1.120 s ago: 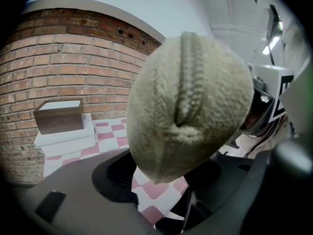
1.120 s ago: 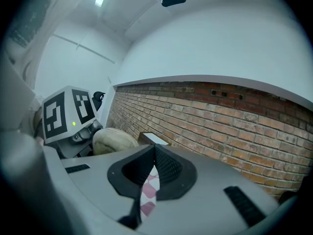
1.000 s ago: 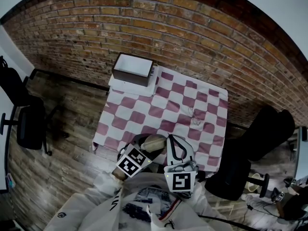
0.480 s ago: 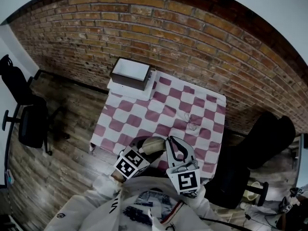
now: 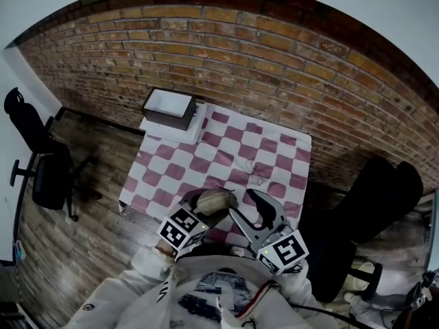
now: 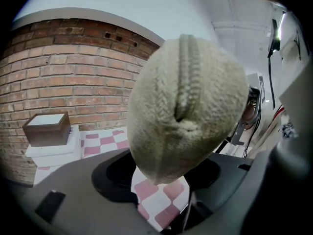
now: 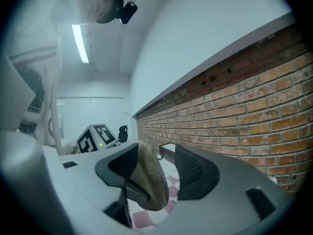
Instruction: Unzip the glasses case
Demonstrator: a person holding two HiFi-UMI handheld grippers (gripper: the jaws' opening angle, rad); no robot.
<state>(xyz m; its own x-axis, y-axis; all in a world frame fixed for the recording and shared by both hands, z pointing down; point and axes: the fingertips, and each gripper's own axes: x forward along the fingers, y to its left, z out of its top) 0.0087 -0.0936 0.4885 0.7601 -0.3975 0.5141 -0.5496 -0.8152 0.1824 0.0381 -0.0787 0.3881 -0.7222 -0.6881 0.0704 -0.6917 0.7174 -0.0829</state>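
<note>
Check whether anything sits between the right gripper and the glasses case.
Nothing visible does. The left gripper is shut on the glasses case. The right gripper has its jaws opening, with the case's end between them and no other thing in the gap.

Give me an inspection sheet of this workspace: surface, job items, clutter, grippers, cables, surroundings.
surface: checked cloth, lying flat.
job's things: beige glasses case held above the near edge; glasses lying mid-cloth.
clutter: brown box at the far left corner.
grippers: left gripper shut on the glasses case; right gripper opening, glasses case between its fingers.
cables: nothing seen on the cloth.
surroundings: brick wall, office chair, wooden floor.
</note>
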